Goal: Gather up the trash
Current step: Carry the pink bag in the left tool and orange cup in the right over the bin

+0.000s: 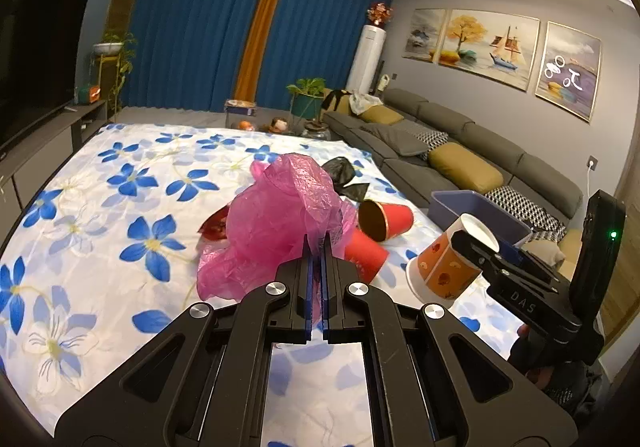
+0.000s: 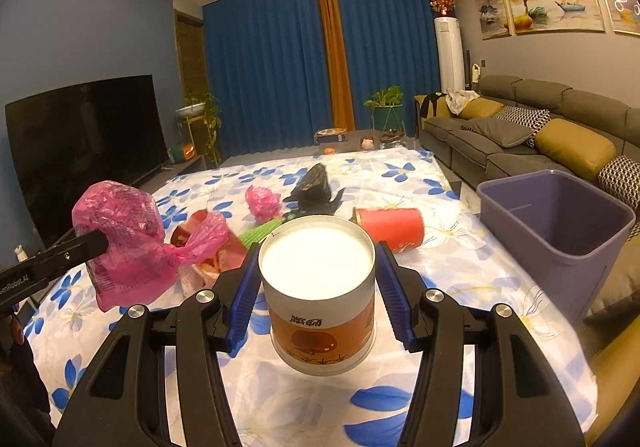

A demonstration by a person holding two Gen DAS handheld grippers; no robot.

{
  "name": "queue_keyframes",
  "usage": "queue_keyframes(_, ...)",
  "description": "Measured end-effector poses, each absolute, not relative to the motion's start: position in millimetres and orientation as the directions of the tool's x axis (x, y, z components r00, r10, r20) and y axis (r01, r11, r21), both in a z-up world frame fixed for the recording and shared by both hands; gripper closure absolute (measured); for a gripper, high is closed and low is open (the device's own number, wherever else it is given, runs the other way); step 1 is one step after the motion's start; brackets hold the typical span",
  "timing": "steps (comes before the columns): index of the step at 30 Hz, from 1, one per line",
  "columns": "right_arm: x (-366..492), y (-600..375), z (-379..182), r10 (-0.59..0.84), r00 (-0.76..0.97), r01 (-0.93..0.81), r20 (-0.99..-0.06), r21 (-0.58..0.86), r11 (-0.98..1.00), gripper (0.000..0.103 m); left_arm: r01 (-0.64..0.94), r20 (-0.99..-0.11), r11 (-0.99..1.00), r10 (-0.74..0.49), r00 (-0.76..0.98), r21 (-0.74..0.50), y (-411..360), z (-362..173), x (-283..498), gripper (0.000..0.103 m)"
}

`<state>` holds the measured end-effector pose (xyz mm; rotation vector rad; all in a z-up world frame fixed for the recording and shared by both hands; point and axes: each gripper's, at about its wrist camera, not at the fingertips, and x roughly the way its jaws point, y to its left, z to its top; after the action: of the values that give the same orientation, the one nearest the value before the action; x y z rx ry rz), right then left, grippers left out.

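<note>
My left gripper (image 1: 318, 245) is shut on a crumpled pink plastic bag (image 1: 280, 215), held up above the flowered tablecloth (image 1: 120, 215). The right wrist view shows that pink bag (image 2: 120, 243) hanging from the left gripper (image 2: 98, 241) at the left. My right gripper (image 2: 317, 251) is shut on an orange and white paper cup (image 2: 320, 295), its blue pads (image 2: 248, 279) against both sides. In the left wrist view the paper cup (image 1: 440, 271) tilts in the air in the right gripper (image 1: 474, 243). A purple bin (image 2: 560, 223) stands open at the right.
On the cloth lie a red cup (image 2: 390, 227) on its side, a black bag (image 2: 314, 187), a second small pink bag (image 2: 262, 201), a green piece (image 2: 260, 233) and a red wrapper (image 2: 192, 235). A sofa (image 2: 520, 135) runs along the right, a television (image 2: 80, 151) along the left.
</note>
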<state>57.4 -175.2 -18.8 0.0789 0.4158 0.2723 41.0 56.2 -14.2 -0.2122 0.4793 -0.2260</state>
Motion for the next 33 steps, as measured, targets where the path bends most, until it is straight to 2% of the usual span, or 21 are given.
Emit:
queue_keyframes(13,81.2,-228.5,4.7,0.176,0.927,-0.153,-0.33,0.097,0.984,0.048,0.291,-0.397,0.927,-0.366,0.841,-0.238,-7.0,14.5,87.1,0.101)
queue_keyframes(24,114.3,-313.7,25.2,-0.012,0.966,0.035,-0.259,0.083,0.996,0.048,0.471,-0.351,0.863,-0.504,0.789,-0.182,-116.5,41.4,148.3,0.101)
queue_keyframes(33,131.9,-382.1,21.8,-0.12,0.962,0.149,-0.244,0.104,0.983,0.048,0.564,-0.36,0.805,-0.589,0.724,-0.183,-197.5,32.4,203.1,0.101)
